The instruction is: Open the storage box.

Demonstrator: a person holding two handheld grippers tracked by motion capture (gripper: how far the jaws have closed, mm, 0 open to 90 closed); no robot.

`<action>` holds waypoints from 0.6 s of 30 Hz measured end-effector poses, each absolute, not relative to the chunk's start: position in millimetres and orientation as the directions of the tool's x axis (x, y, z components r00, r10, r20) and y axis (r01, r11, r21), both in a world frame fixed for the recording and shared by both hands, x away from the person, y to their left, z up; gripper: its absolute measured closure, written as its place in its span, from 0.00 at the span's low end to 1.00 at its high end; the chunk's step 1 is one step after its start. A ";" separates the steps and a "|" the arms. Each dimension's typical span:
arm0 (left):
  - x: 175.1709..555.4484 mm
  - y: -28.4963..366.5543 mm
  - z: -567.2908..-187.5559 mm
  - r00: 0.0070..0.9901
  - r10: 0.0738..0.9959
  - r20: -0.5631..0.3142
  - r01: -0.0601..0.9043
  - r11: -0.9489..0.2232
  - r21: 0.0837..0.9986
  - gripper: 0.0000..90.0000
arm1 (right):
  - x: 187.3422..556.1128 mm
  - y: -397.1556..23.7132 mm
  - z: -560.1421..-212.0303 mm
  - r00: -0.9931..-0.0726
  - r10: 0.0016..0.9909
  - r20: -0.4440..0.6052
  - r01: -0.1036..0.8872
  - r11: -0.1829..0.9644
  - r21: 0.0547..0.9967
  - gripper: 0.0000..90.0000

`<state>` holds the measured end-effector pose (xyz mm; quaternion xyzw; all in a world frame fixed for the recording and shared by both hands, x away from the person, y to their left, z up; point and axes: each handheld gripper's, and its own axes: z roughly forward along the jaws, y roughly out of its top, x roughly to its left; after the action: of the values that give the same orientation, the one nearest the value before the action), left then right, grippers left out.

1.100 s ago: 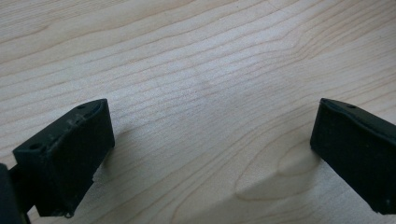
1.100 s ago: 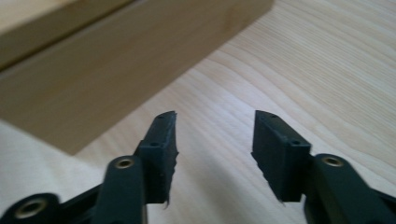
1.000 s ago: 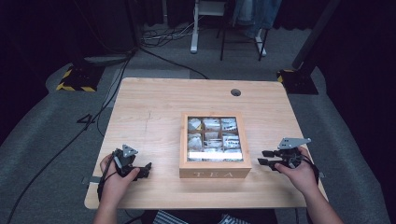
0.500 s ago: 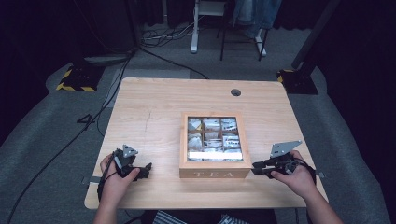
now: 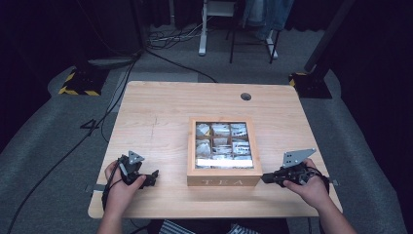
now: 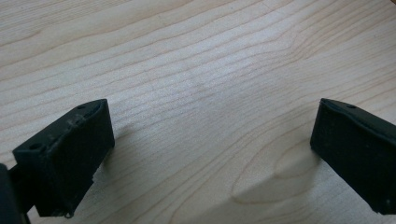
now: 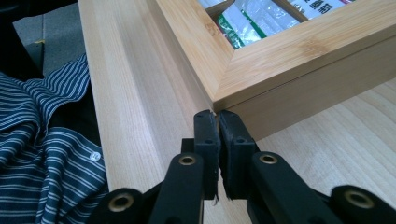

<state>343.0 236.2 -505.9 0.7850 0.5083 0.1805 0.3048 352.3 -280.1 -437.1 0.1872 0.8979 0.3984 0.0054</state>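
A wooden tea box sits a little right of centre on the tabletop, its front wall near the near edge, with broad bare wood to its left and behind it. The right gripper, jaws pressed together with nothing between them, has its tips at the box's front right corner, touching or just short of the seam under the lid. The left gripper rests near the front left edge, well apart from the box, jaws wide apart over bare wood. Since a second ago the right gripper has moved in from open tabletop to the corner; the left stays put.
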 end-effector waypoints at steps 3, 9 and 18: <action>343.0 236.2 -506.0 0.418 0.908 -0.027 0.687 -0.297 0.663 0.00 | 352.9 -280.4 -437.4 -0.927 0.346 0.145 0.339 0.606 0.720 0.98; 343.9 236.1 -505.8 0.421 0.907 -0.025 0.687 -0.300 0.662 0.00 | 351.2 -281.7 -437.4 -0.922 0.354 0.157 0.349 0.584 0.733 1.00; 344.6 235.7 -505.9 0.423 0.906 -0.024 0.685 -0.302 0.663 0.00 | 349.0 -284.7 -430.1 -0.917 0.365 0.162 0.352 0.545 0.761 1.00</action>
<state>344.6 235.7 -505.9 0.7862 0.5058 0.1811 0.3055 349.0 -284.7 -430.1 0.2039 0.8788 0.4314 0.0077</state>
